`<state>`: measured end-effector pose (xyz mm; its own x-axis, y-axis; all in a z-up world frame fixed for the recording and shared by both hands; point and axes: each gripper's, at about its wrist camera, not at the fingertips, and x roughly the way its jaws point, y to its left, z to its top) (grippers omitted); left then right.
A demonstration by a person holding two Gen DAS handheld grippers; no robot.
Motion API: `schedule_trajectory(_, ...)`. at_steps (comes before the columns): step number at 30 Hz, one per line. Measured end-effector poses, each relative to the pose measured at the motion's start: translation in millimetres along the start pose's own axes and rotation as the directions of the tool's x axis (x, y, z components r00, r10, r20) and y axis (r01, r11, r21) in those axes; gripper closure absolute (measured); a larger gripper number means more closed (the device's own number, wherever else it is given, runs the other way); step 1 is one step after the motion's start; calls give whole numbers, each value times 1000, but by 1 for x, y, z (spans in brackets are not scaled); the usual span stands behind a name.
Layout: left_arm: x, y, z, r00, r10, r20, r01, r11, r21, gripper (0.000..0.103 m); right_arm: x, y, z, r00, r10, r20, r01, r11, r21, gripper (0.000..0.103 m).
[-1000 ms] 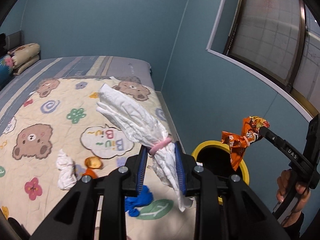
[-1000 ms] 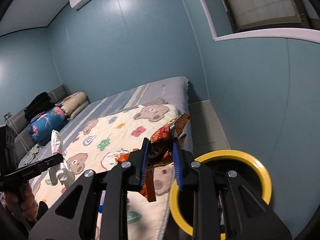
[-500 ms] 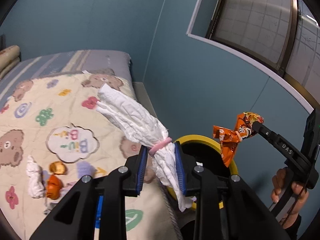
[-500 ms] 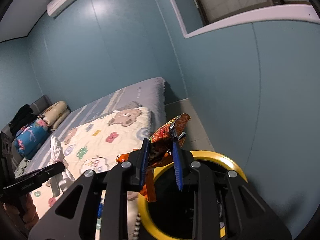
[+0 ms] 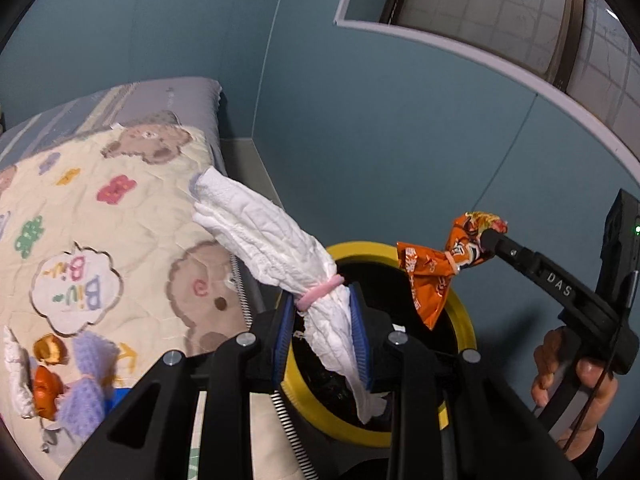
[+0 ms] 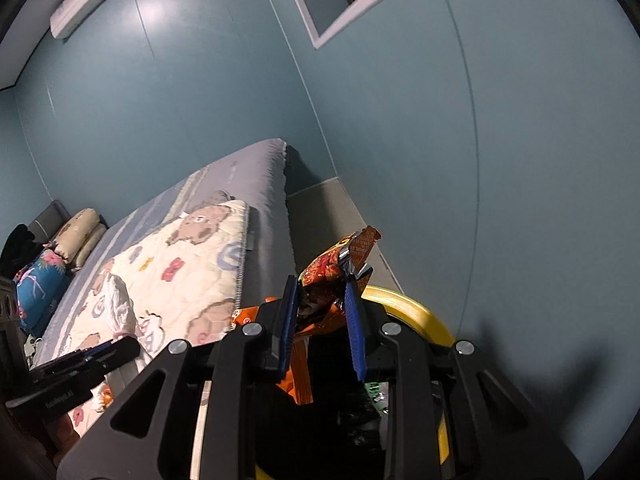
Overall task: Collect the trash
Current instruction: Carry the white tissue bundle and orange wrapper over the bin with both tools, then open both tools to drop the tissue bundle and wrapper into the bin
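Observation:
My left gripper (image 5: 320, 332) is shut on a rolled white diaper (image 5: 276, 248) bound by a pink band; its tail hangs over the mouth of the yellow-rimmed bin (image 5: 464, 320). Across the bin, my right gripper (image 5: 486, 236) pinches an orange snack wrapper (image 5: 436, 276) above the rim. In the right wrist view the right gripper (image 6: 322, 320) is shut on that wrapper (image 6: 332, 268) over the dark bin (image 6: 416, 312), and the left gripper (image 6: 116, 346) with the diaper (image 6: 116, 304) shows at the left.
The bin stands on the floor between the bed (image 5: 132, 200) and the teal wall (image 5: 400, 140). More litter lies on the cartoon quilt: an orange wrapper (image 5: 46, 384), a white wad (image 5: 14, 376) and a lilac cloth (image 5: 86, 380). A hand (image 5: 576, 376) grips the right tool.
Both grippers have swung from over the bed toward the bin and sunk. The diaper's tail and the orange wrapper now hang over its opening. Both grips are unchanged.

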<state>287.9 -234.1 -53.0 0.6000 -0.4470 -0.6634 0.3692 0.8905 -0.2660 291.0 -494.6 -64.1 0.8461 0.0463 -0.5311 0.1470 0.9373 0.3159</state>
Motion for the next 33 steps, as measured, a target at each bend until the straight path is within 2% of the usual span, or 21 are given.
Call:
schedule_trajectory(9, 41, -7, -13, 996, -9, -86, 8, 1000, -15, 77, 22, -23, -12, 999, -34, -40, 36, 999, 30, 80)
schedule_trajectory(14, 46, -10, -17, 995, -11, -96, 9, 1000, -18, 77, 29, -25, -18, 998, -40, -58, 41, 999, 25, 79)
schedule_trajectory(20, 48, -10, -17, 995, -13, -98, 11, 1000, -13, 74, 27, -22, -16, 997, -51, -49, 52, 998, 24, 72)
schedule_trajectory(24, 43, -7, -15, 996, -30, -84, 27, 999, -31, 66, 22, -20, -12, 997, -58, -42, 60, 998, 28, 67)
schedule_trajectory(26, 38, -8, -15, 997, -27, -72, 24, 999, -29, 57, 19, -20, -11, 997, -64, -35, 65, 997, 31, 64)
schedule_trajectory(28, 33, -8, -15, 998, -19, -58, 18, 999, -30, 46, 17, -19, -9, 997, -75, -29, 76, 997, 33, 56)
schedule_trajectory(33, 23, 0, -15, 999, -13, -41, 11, 999, -53, 37, 11, -19, -8, 995, -95, -19, 96, 995, 38, 43)
